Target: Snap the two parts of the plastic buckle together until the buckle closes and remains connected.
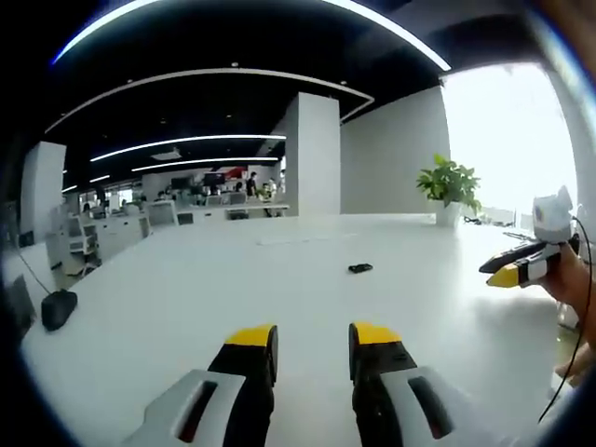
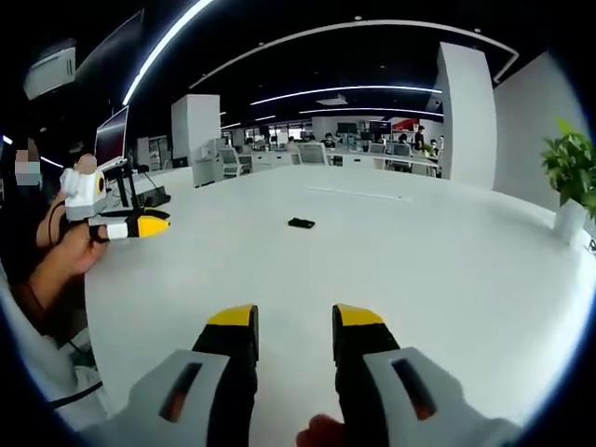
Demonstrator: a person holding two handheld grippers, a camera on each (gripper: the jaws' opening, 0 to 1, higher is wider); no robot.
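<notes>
A small black plastic buckle (image 1: 360, 268) lies on the white table (image 1: 279, 279), well ahead of my left gripper (image 1: 313, 337), which is open with nothing between its yellow-tipped fingers. The right gripper view has the same buckle (image 2: 301, 223) lying far in front of my right gripper (image 2: 295, 318), also open and empty. I cannot tell from here whether the buckle's two parts are joined. The right gripper (image 1: 514, 270) enters the left gripper view from the right, held by a hand. The left gripper (image 2: 140, 226) enters the right gripper view from the left, also held by a hand.
A potted plant (image 1: 449, 189) stands at the table's far right. A black mouse-like object (image 1: 58, 308) with a cable lies near the left edge. Monitors (image 2: 112, 140) stand on a desk beside the table. Desks, chairs and people fill the office behind.
</notes>
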